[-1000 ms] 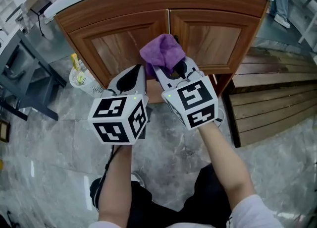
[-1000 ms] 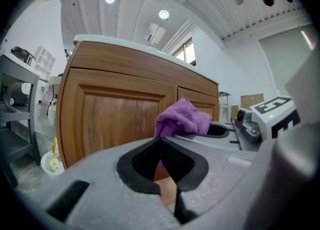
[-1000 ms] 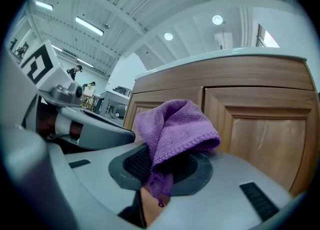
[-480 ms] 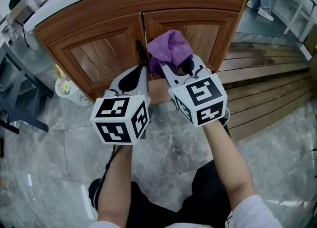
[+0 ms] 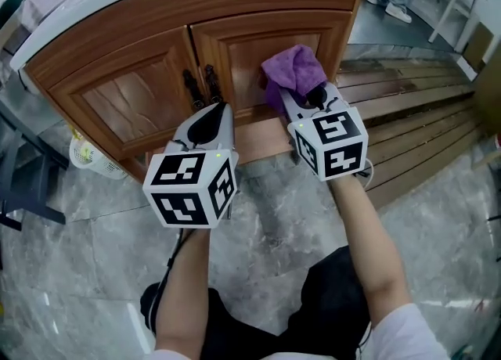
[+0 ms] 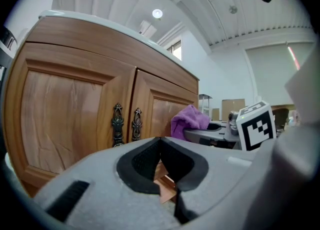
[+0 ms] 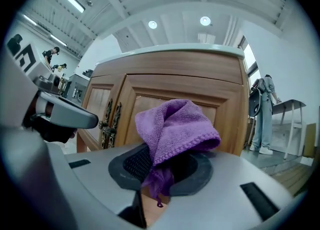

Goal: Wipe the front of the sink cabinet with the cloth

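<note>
The right tongs point(image 5: 302, 94) point(image 7: 159, 166) are shown clamped on a purple cloth point(image 5: 293, 69) point(image 7: 175, 124), which is held before the right door point(image 5: 244, 52) of the wooden sink cabinet point(image 5: 156, 34); contact with the panel cannot be confirmed. The left tongs point(image 5: 211, 113) point(image 6: 160, 146) are closed with nothing gripped, below the paired door handles point(image 5: 200, 84). A white basket point(image 5: 90, 156) is seen on the floor beside the cabinet, its contents indistinct.

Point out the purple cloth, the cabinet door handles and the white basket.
purple cloth point(image 5: 296, 70): head view, its bunched top.
cabinet door handles point(image 6: 117, 124): left gripper view, middle of the left handle.
white basket point(image 5: 92, 161): head view, its mesh wall.
</note>
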Demonstrator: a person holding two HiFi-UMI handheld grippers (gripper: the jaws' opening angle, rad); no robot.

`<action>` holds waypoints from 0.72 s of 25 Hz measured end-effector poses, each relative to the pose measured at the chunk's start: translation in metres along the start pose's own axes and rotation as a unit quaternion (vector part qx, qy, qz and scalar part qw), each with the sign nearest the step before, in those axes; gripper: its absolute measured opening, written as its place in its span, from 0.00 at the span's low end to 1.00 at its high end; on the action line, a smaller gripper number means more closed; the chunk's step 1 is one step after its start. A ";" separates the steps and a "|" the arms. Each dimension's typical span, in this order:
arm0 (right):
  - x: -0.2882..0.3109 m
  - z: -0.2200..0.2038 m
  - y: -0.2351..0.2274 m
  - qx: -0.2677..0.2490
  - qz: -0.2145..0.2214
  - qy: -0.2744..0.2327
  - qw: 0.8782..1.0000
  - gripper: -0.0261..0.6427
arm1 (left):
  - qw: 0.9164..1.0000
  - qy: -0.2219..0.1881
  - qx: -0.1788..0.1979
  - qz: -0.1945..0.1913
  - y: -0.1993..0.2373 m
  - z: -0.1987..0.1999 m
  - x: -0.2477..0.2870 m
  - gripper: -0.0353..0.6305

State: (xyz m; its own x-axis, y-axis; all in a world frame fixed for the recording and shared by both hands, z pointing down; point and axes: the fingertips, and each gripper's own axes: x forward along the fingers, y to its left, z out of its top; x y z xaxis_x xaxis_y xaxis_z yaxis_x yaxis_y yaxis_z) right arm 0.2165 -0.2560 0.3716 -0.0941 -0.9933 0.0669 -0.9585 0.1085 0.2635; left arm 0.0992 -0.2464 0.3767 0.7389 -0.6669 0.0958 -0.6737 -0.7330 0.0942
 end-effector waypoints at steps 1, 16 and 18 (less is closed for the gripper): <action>-0.001 -0.005 -0.006 -0.001 -0.006 0.006 1.000 0.15 | 1.000 0.001 0.000 -0.004 -0.003 -0.001 0.003 0.06; -0.025 -0.039 -0.079 -0.001 -0.074 0.046 0.996 0.15 | 1.000 0.007 0.004 -0.025 -0.023 -0.007 0.012 0.06; -0.026 -0.038 -0.076 0.000 -0.068 0.047 0.997 0.15 | 1.000 0.008 0.005 -0.022 -0.022 -0.008 0.010 0.06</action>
State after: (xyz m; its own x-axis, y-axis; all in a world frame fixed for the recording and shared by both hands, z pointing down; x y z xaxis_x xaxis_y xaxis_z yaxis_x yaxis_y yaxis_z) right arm 0.3020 -0.2370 0.3865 0.0619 -0.9909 0.1197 -0.9607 -0.0267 0.2763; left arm 0.1214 -0.2364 0.3836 0.7672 -0.6322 0.1078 -0.6408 -0.7626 0.0884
